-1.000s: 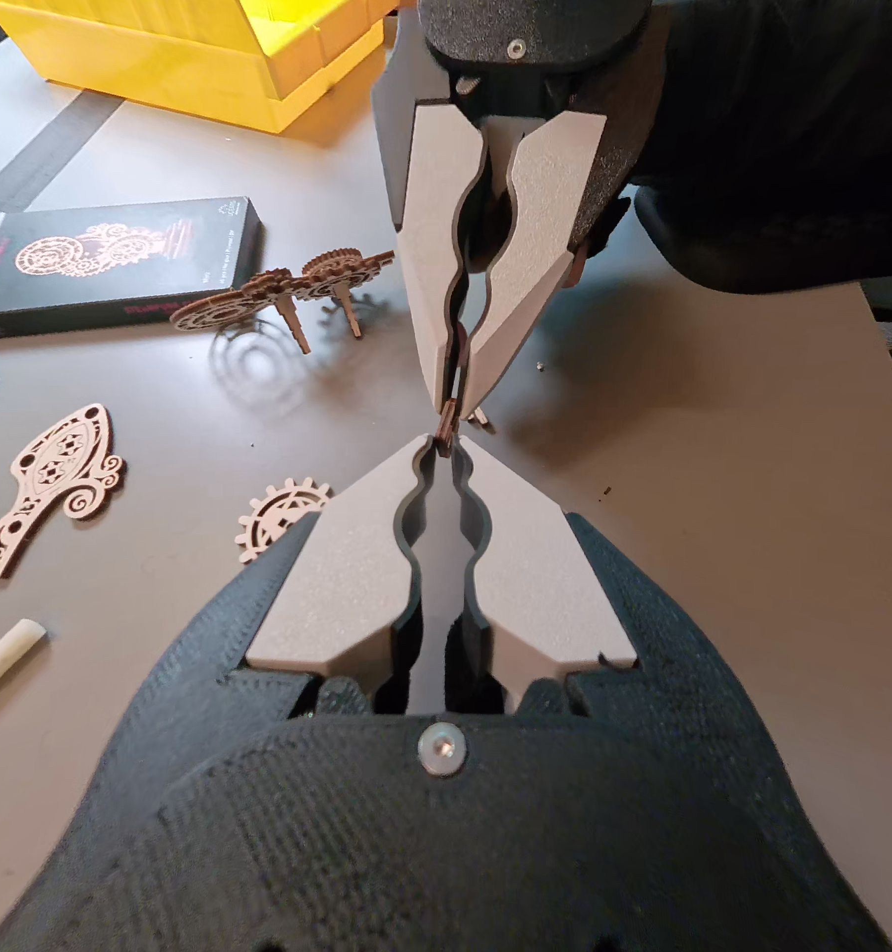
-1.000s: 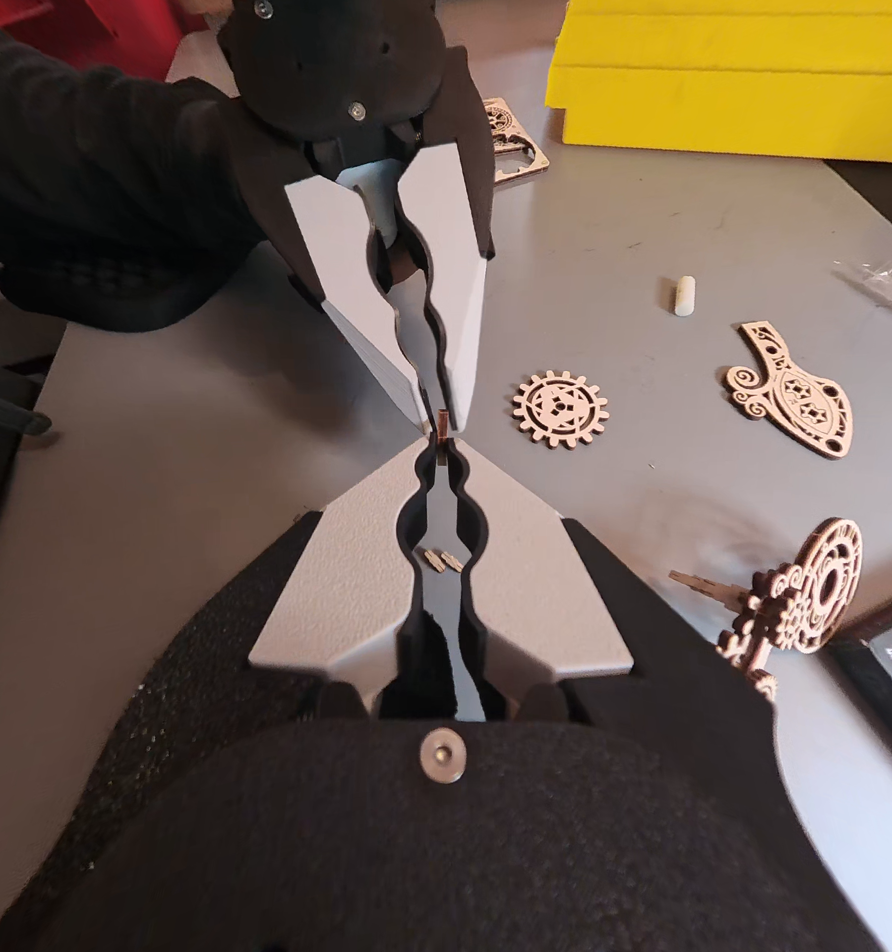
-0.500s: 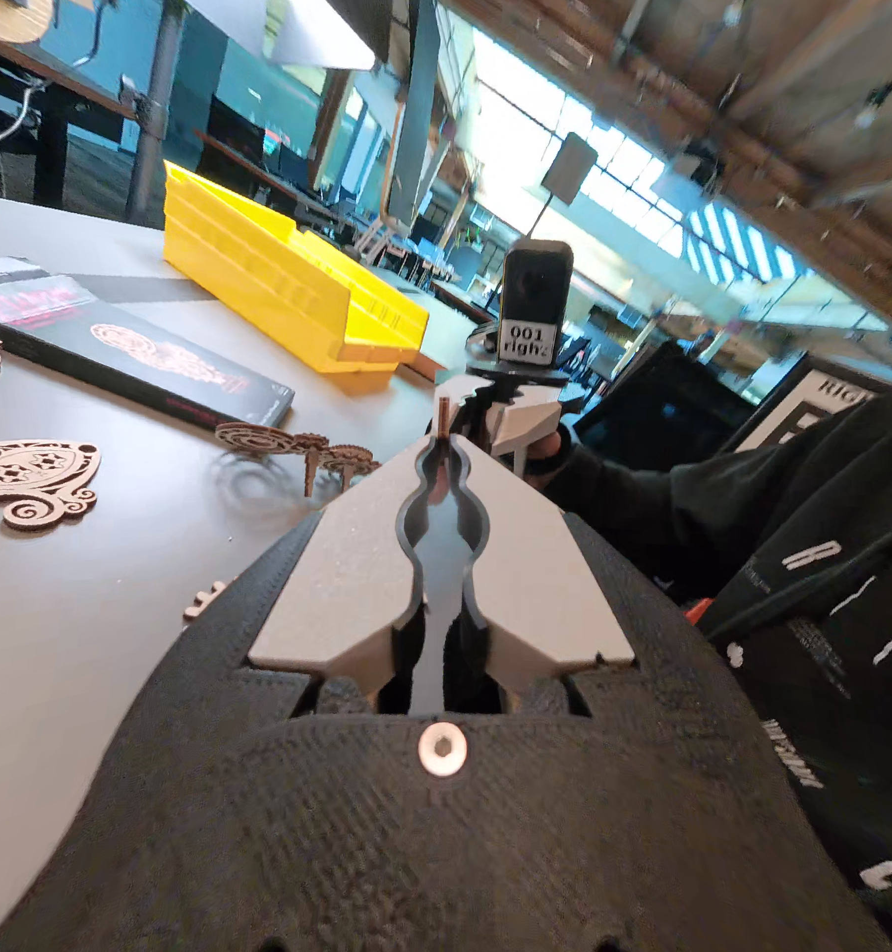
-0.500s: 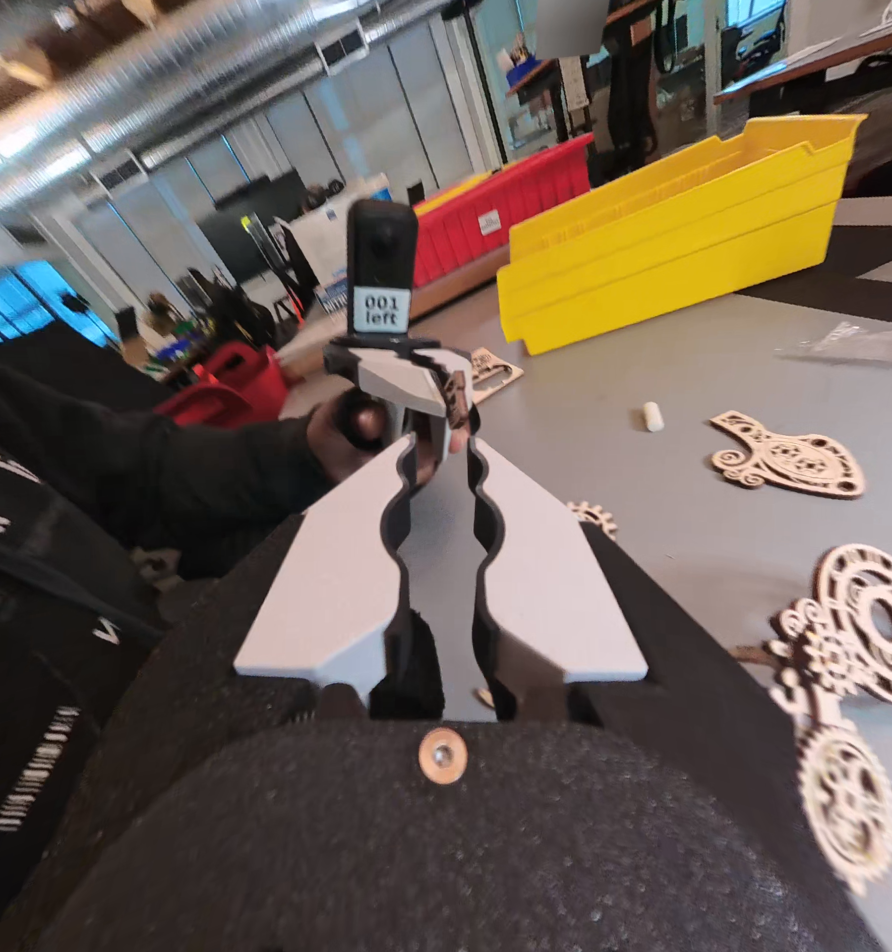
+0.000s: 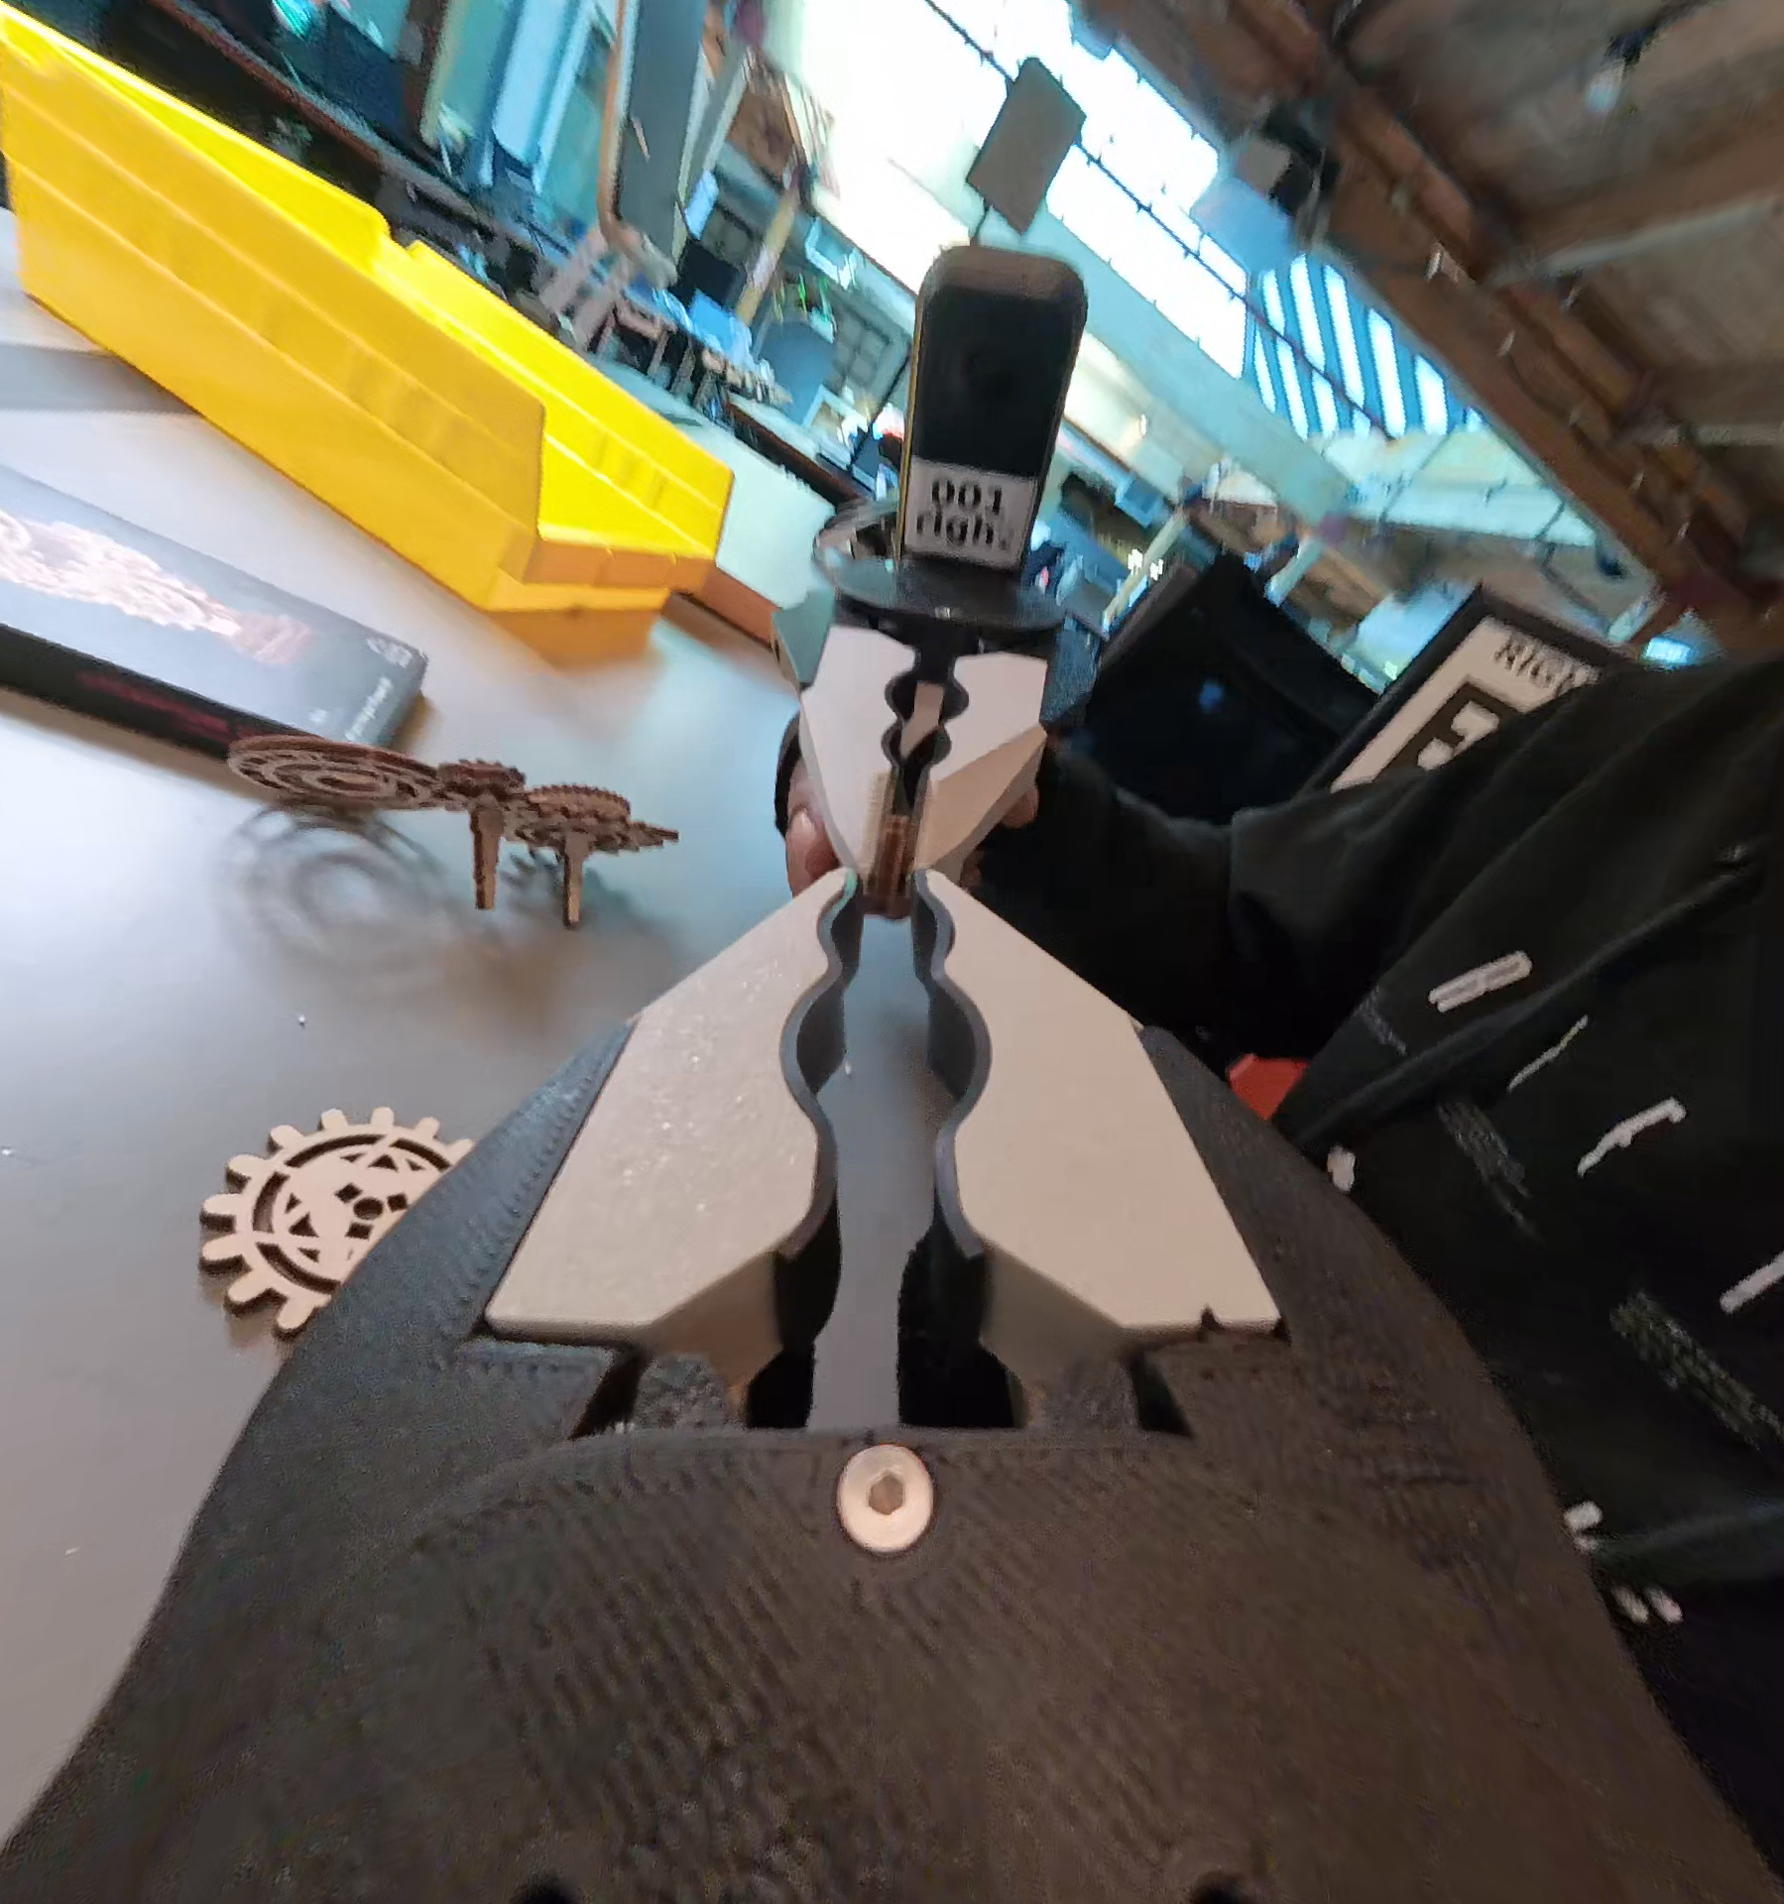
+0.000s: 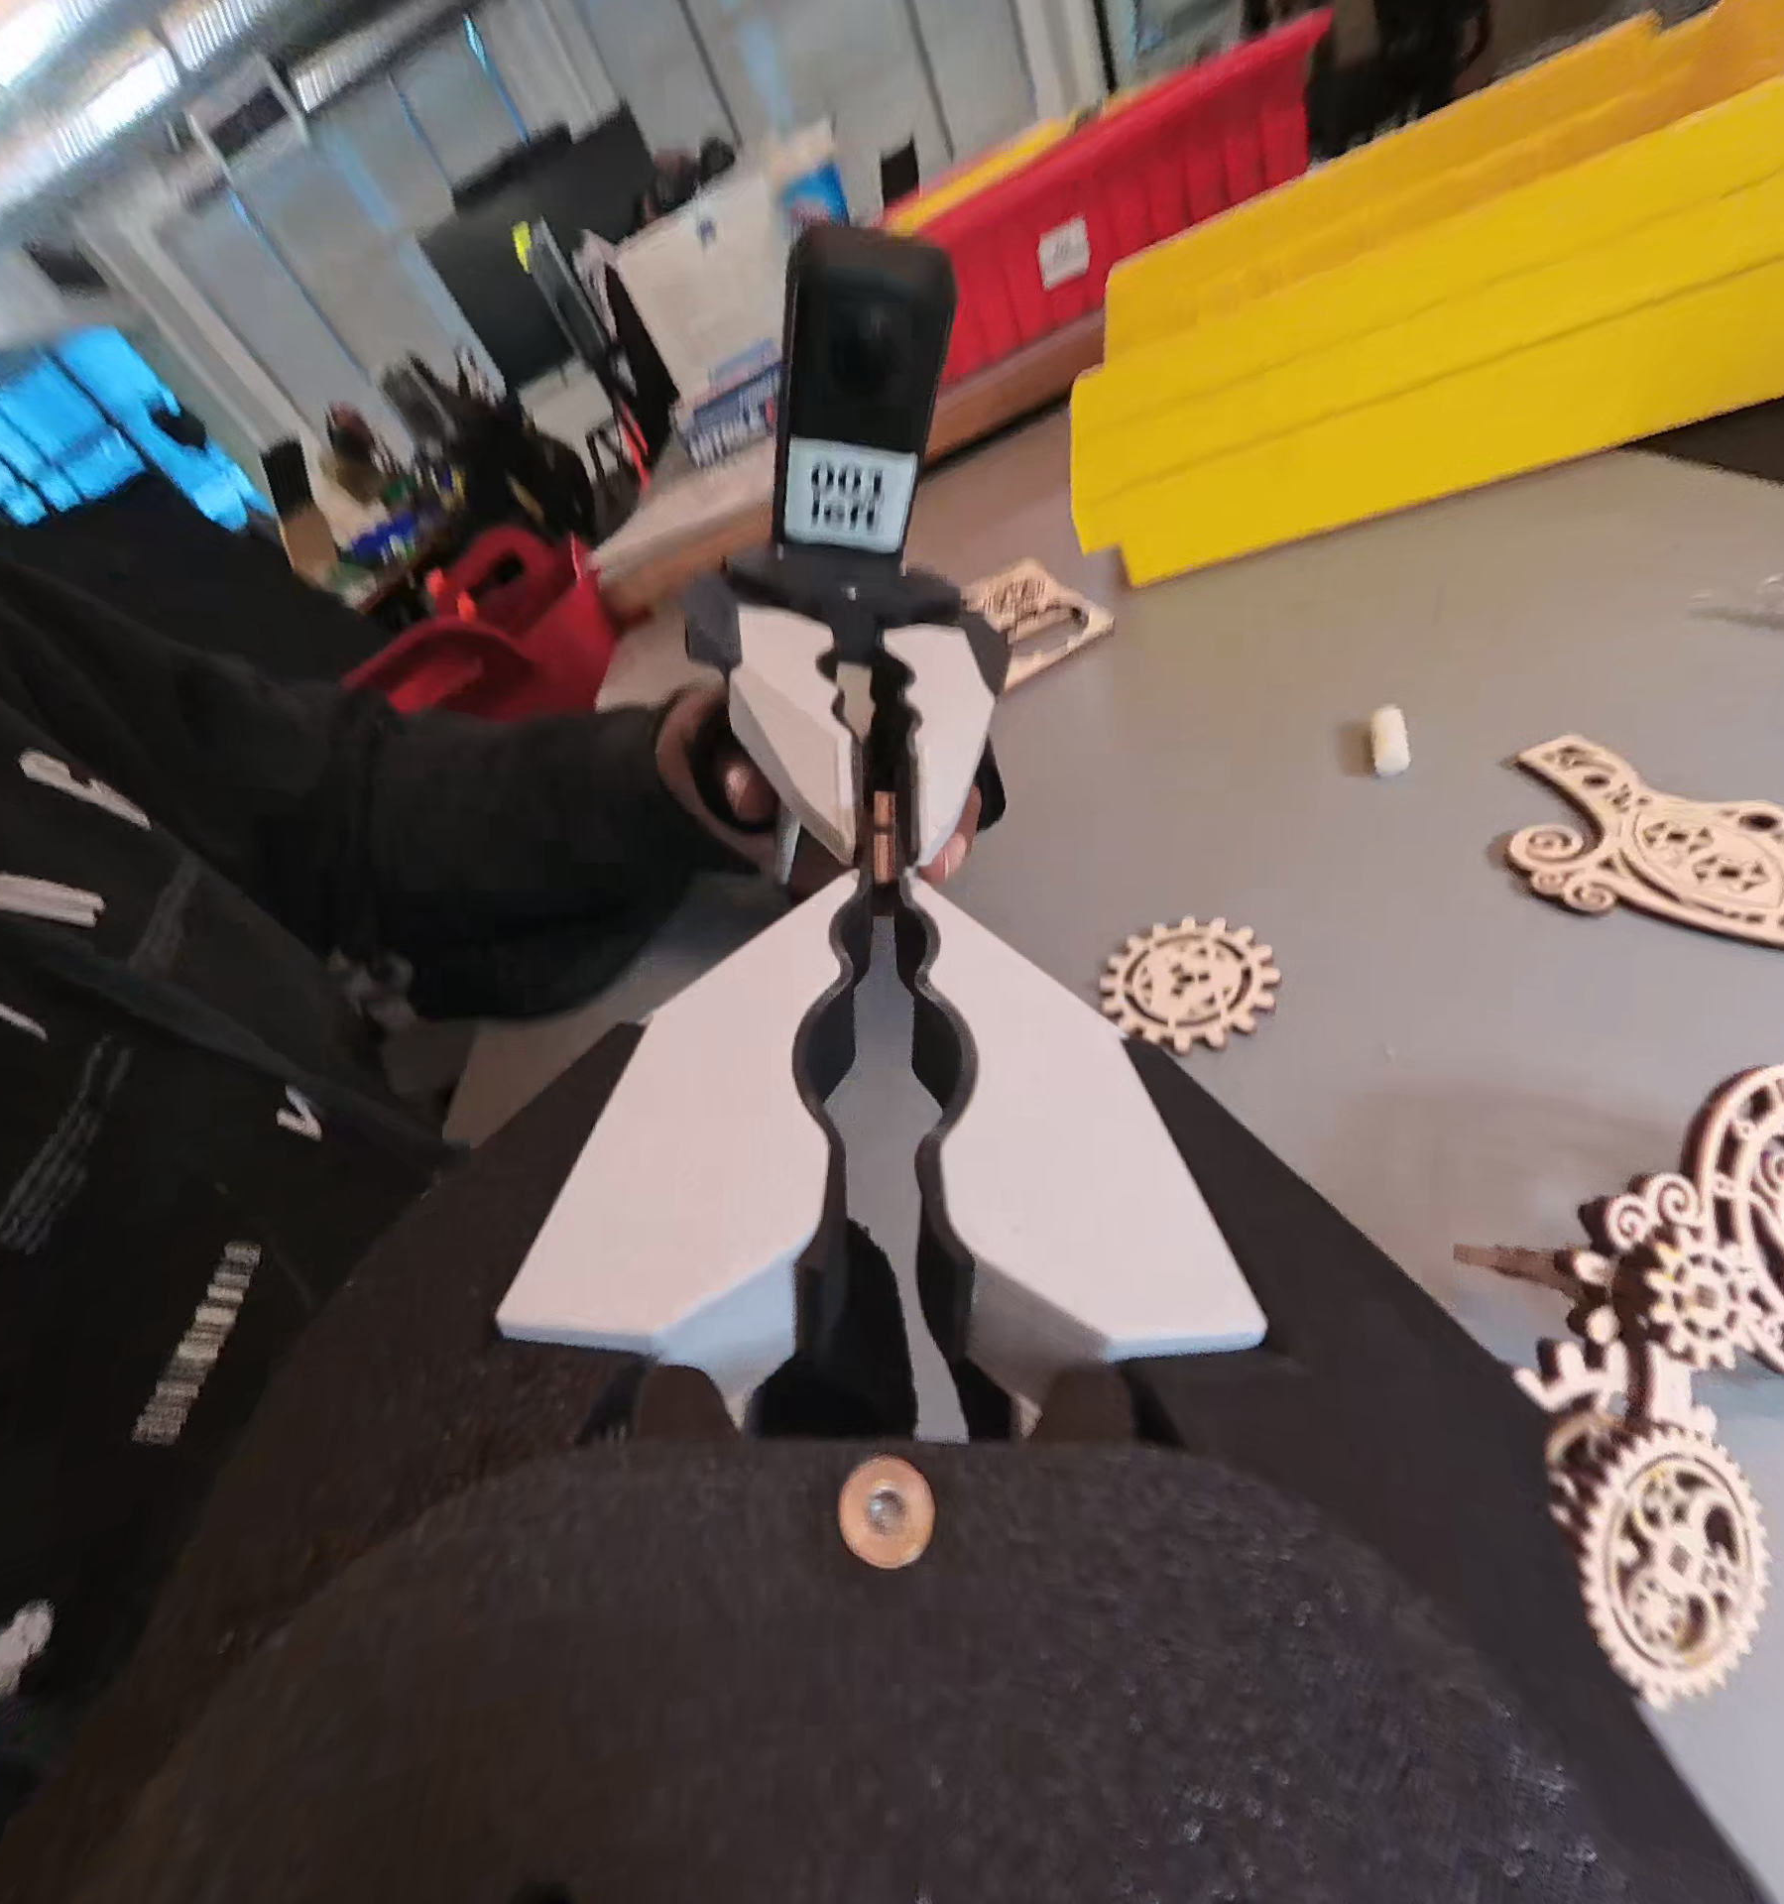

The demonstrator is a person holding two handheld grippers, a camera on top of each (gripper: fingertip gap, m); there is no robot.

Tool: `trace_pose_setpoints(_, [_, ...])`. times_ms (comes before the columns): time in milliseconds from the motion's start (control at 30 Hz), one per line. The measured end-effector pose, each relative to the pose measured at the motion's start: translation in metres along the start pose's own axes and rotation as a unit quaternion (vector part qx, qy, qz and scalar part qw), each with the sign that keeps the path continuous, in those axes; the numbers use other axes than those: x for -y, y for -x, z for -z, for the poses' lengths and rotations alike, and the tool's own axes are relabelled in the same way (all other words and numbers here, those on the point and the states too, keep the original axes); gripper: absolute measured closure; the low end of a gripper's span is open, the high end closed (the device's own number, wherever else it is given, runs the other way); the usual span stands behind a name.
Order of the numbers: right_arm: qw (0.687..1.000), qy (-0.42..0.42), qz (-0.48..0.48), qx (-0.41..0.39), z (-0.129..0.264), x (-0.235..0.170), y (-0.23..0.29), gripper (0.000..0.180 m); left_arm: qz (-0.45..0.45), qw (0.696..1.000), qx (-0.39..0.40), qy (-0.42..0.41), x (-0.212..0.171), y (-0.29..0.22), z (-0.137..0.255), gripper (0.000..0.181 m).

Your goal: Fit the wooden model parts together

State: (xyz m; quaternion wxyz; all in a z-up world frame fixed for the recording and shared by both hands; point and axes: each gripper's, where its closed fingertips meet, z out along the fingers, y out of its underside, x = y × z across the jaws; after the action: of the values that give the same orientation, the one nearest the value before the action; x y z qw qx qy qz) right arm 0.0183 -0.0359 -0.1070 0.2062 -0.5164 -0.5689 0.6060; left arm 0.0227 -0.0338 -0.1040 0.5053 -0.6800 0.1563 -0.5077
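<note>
Grey table (image 5: 146, 1030) w/ gear assembly (image 5: 434, 793) standing and loose gear (image 5: 321, 1205) flat, both apart from the grippers; L gripper (image 5: 882, 894) and R gripper (image 6: 882, 888) meet tip-to-tip above it, each clenched on a small wood piece (image 5: 893, 855). Piece looks thin, light, stiff, prob. snaps if twisted; hold at edges by the tips, push straight.

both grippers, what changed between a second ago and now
Both tilted up from looking down at the table to near level, parted half a second ago, and now meet tip to tip again. The left gripper and right gripper are both shut on the small wooden piece. The loose gear and gear assembly stayed put.
</note>
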Motion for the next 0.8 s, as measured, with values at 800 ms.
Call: trace_pose_setpoints(800, [0.991,-0.105,-0.075,-0.021,0.001,0.020,-0.010,0.179,-0.009,0.997,0.038,-0.068,0.013,0.004,-0.002,0.180])
